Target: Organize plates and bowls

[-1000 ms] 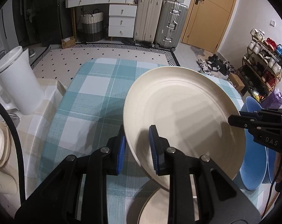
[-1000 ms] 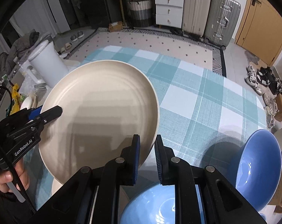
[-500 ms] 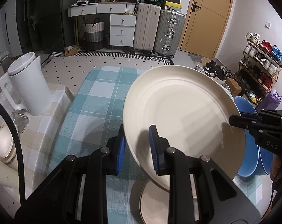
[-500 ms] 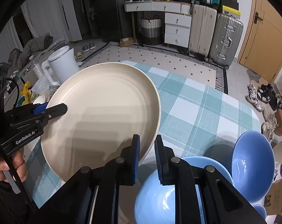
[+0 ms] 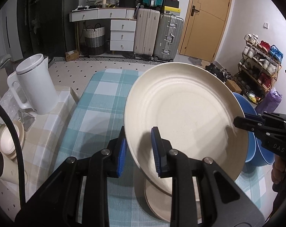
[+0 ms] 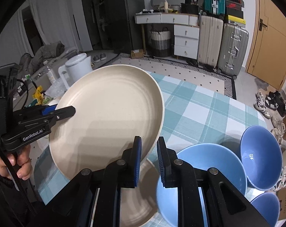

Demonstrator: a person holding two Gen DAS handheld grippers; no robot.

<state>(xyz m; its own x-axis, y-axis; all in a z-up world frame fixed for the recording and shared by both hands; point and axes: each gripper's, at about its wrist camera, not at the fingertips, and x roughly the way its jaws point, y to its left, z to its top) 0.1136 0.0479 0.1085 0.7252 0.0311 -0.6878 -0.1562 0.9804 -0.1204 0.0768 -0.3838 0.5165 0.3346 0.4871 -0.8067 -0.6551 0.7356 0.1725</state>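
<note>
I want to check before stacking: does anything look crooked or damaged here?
The cream plate is held off the table, steeply tilted, with the left gripper and right gripper clamping opposite rims. No chip or crack shows. Another cream plate lies flat below.

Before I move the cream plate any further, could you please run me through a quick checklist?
1. Left gripper fingers straddle the cream plate rim: ok.
2. Right gripper fingers straddle the opposite rim: ok.
3. Plate level: not ok, tilted.
4. Plate lifted off the second cream plate on the checked tablecloth: ok.
5. Blue bowls apart from the held plate: ok.
6. Grip firm enough: cannot tell.
</note>
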